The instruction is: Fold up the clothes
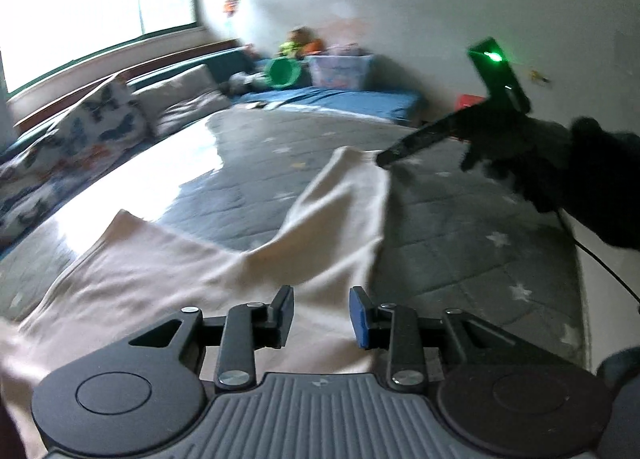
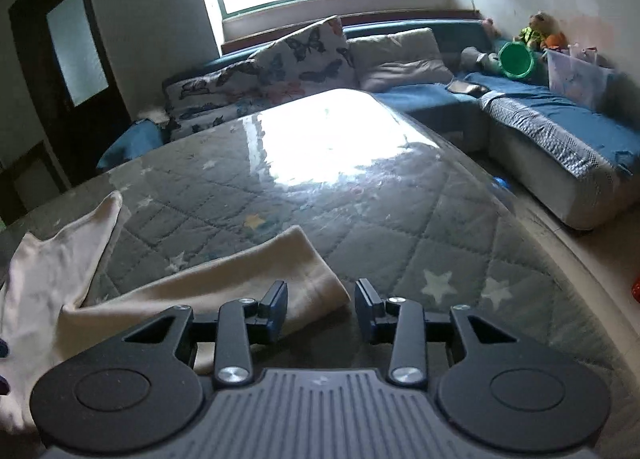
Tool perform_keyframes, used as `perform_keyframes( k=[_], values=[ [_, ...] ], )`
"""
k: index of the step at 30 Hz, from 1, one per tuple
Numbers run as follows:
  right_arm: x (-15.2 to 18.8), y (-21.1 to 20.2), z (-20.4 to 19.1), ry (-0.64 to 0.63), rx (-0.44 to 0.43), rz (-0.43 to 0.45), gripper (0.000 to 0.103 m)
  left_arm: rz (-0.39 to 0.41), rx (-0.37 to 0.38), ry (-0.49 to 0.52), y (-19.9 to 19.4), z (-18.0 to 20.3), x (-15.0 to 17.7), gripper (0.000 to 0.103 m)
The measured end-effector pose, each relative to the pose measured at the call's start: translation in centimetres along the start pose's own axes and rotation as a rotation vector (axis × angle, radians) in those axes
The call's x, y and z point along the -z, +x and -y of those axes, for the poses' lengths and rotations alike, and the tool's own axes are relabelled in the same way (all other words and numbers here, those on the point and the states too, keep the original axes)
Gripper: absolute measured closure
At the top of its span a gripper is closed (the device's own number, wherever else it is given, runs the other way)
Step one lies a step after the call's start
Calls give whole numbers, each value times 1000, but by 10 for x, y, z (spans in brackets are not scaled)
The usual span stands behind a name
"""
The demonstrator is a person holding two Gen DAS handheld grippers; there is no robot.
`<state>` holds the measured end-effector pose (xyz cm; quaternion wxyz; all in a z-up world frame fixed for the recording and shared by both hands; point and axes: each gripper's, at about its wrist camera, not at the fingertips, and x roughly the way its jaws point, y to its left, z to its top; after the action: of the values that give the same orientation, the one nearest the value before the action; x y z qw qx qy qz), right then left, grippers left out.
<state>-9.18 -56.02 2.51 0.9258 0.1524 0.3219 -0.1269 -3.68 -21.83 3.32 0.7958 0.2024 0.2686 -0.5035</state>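
Left gripper: parted, nothing between the pads, low over the near hem of the cream garment. Right gripper: also released, empty, just at the rounded end of the sleeve. Sleeve's long axis: up and away from the body toward the right side of the quilted worktop. Nearer the sleeve tip: right gripper, probably the one to regrasp it.

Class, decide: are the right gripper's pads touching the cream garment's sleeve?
Apart. The right wrist view shows the right gripper open, its pads clear of the cream sleeve lying flat below.
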Motion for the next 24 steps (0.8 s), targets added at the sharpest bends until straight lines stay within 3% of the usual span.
perform_keyframes(
  k=[2,4,11,18,24],
  values=[
    [1,1,-2,3,-4,5,87,-1,-44,-34,-6,-8,3,57],
    [1,1,0,43,-32,3,93,4,-81,-62,-14,-14,7,55],
    [-20,-40,-9,149,-201,112,94,7,-154,-149,-32,-28,22,51],
    [-41,-86,-77,35,-440,206,94,14,-173,-183,-43,-25,38,44],
    [-30,-94,-156,-119,-631,158,94,23,-194,-200,-60,-21,53,41]
  ],
)
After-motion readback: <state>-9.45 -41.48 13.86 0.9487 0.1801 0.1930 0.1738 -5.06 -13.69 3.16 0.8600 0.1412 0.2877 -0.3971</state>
